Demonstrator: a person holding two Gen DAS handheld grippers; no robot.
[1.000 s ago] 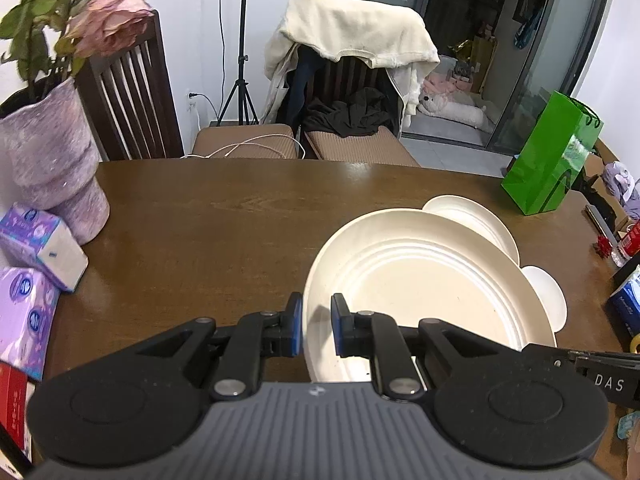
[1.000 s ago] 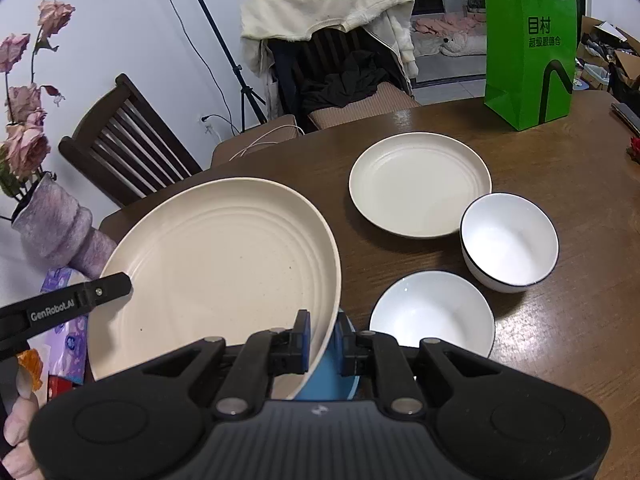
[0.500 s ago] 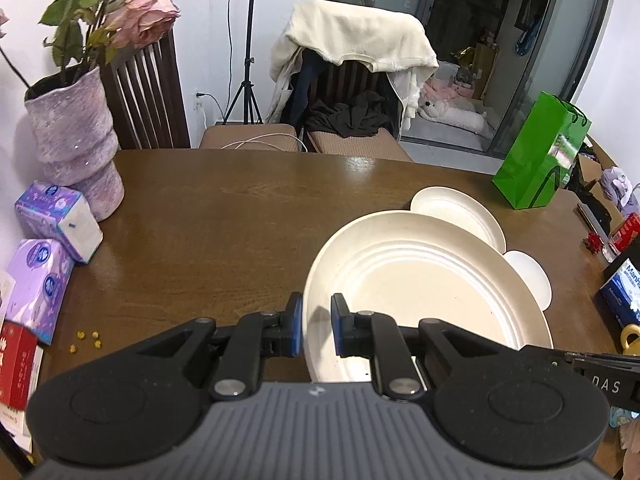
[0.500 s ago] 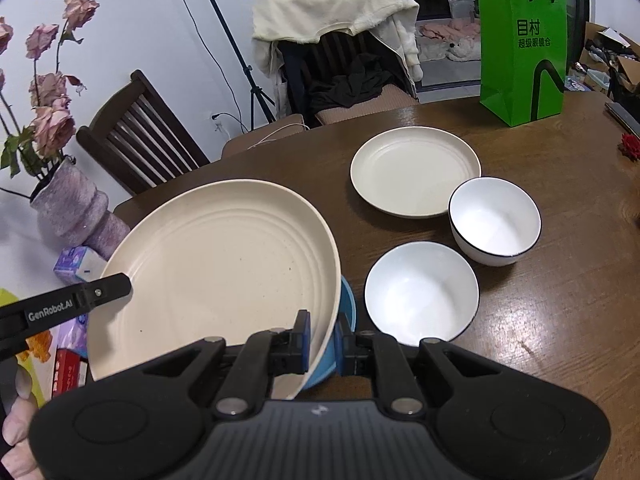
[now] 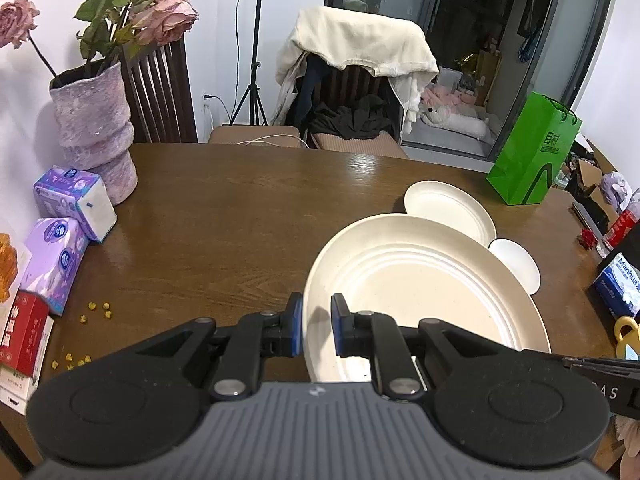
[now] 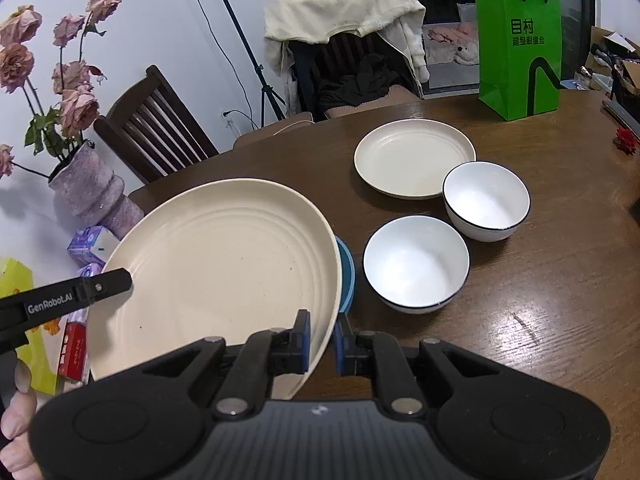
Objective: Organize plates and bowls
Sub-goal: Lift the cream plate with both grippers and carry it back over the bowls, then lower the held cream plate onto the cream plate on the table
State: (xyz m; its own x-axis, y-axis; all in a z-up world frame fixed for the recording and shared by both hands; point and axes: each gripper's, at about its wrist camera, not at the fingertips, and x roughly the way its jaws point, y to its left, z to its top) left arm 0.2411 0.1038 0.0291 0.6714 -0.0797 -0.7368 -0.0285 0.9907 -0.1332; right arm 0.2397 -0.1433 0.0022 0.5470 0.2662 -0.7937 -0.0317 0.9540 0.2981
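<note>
A large cream plate (image 5: pixel 420 292) (image 6: pixel 224 268) is held tilted above the brown table (image 5: pixel 240 220). My left gripper (image 5: pixel 316 328) is shut on its left rim, and my right gripper (image 6: pixel 322 342) is shut on its right rim. Under the plate's right edge a blue dish (image 6: pixel 347 276) peeks out. Beyond lie a smaller cream plate (image 6: pixel 414 156) (image 5: pixel 448 208) and two white bowls with dark rims, the nearer bowl (image 6: pixel 416 264) and the farther bowl (image 6: pixel 486 200). Only one bowl (image 5: pixel 516 264) shows in the left wrist view.
A purple vase of roses (image 5: pixel 94 128) and tissue packs (image 5: pixel 76 200) stand at the table's left edge. At the far right is a green bag (image 6: pixel 518 48), with a tissue box (image 5: pixel 618 284) nearer. Chairs stand behind the table. Yellow crumbs (image 5: pixel 96 310) lie near left.
Both grippers have drawn back toward the near edge with the large plate still held. The vase, bowls and small plate now look farther away.
</note>
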